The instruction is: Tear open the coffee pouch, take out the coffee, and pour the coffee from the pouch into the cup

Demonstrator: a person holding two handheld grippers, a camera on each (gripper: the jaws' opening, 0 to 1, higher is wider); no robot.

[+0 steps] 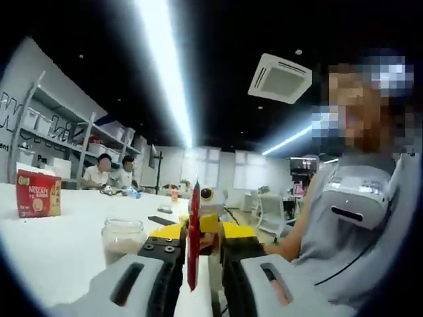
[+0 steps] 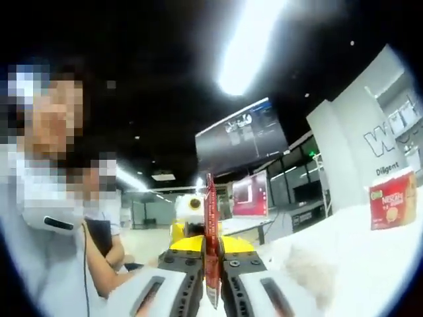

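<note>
Two grippers face each other and both pinch one thin red coffee pouch [image 1: 193,234], seen edge-on. In the left gripper view the pouch stands up in the lower middle of the frame, and the left gripper [image 1: 196,259] has its jaws squeezed tight on it. Behind the pouch, the yellow and black right gripper [image 1: 201,231] comes in from the far side and grips the same pouch. In the right gripper view the pouch [image 2: 211,238] is again in the lower middle, clamped by the right gripper [image 2: 211,267], with the left gripper [image 2: 198,243] past it.

A glass cup [image 1: 123,240] with something pale inside sits on the white table [image 1: 59,244], just left of the left gripper. A red coffee box [image 1: 38,193] stands on the table at the far left. In the right gripper view the box [image 2: 394,198] is at the right edge.

A person in a grey shirt [image 1: 357,224] fills the right side of the left gripper view. Two more people [image 1: 109,172] sit far back.
</note>
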